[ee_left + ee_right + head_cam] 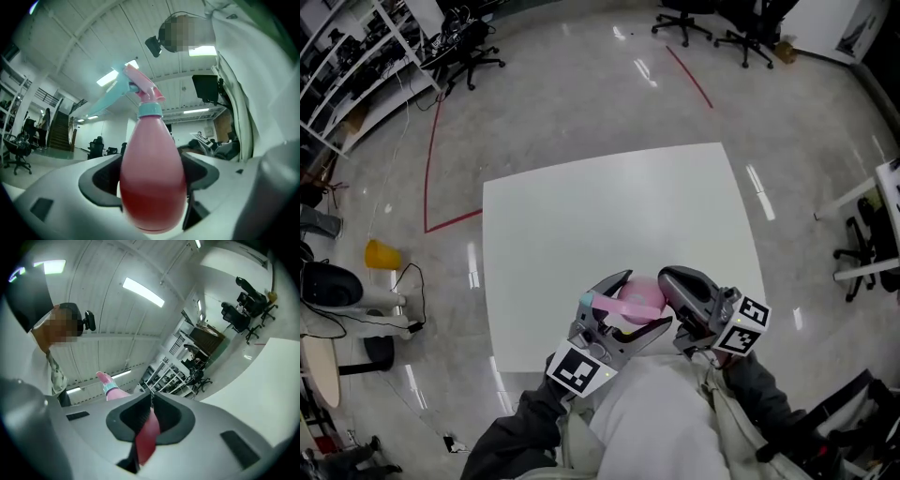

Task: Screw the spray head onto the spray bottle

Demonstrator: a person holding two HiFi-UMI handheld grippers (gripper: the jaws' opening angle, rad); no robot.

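Evidently my left claw (636, 305) clamps the spray bottle (152, 178) round its smooth, probably light belly; my right claw (151, 399) is shut; I'd take the spray head (143, 89) by its collar.

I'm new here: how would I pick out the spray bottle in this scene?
Look at the near edge of the white table: the left gripper there grips the spray bottle. It is the only pink thing around, rounded, with a teal collar under its spray head.
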